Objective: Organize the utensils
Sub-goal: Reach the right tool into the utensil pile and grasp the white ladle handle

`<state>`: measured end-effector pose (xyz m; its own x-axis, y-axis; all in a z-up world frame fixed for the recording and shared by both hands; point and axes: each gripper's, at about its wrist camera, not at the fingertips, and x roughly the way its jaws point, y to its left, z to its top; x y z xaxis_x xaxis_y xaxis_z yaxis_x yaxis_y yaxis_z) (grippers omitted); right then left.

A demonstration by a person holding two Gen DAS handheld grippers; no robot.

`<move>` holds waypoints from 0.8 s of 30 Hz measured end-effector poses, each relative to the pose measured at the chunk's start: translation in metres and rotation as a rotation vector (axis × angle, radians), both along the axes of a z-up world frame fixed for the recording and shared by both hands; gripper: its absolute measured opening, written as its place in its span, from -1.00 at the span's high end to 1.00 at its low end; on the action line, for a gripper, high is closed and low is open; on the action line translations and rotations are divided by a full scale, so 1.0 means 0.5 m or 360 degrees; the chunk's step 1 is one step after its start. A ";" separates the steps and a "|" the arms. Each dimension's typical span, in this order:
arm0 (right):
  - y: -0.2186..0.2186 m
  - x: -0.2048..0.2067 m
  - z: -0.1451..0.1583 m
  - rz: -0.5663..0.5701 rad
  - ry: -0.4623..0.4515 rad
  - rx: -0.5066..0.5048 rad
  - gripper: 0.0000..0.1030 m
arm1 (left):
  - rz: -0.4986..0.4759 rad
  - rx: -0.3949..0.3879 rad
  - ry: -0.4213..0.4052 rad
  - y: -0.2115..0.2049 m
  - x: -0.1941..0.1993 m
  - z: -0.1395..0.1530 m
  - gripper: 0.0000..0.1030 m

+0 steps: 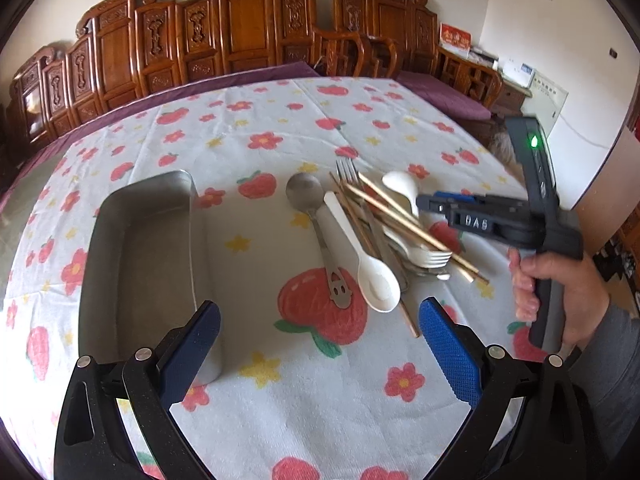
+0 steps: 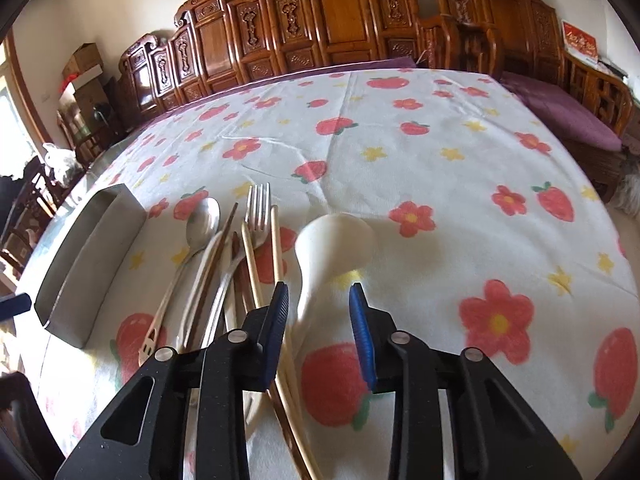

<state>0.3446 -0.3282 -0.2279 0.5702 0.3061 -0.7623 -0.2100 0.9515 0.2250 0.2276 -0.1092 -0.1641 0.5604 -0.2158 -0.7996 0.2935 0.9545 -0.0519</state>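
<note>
Right wrist view: the right gripper hangs over the white ceramic spoon, jaws apart at a moderate gap, holding nothing.
The spoon's handle runs near-to-far between the fingers, bowl at the far end. Left lies the utensil pile; farther left, the metal tray looks empty, the left gripper wide beside it.

We see carved wooden chair backs lining a pale wall across the frame's top, purple cushions at right, and stacked boxes at upper left.
</note>
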 end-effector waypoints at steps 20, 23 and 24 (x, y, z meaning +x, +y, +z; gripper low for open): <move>0.013 0.028 -0.024 0.0034 0.0108 0.0018 0.83 | 0.0025 0.0007 0.0102 -0.046 0.008 -0.044 -0.68; -0.001 0.022 -0.008 0.0002 0.0064 0.0041 0.92 | 0.0030 0.0017 0.0092 -0.048 0.005 -0.040 -0.60; -0.010 0.018 0.002 -0.0010 0.0040 0.0068 0.92 | 0.0025 0.0020 0.0091 -0.051 0.005 -0.039 -0.58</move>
<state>0.3538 -0.3333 -0.2269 0.5530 0.3351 -0.7629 -0.1978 0.9422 0.2704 0.2302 -0.1348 -0.1834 0.5168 -0.1970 -0.8332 0.2751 0.9598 -0.0562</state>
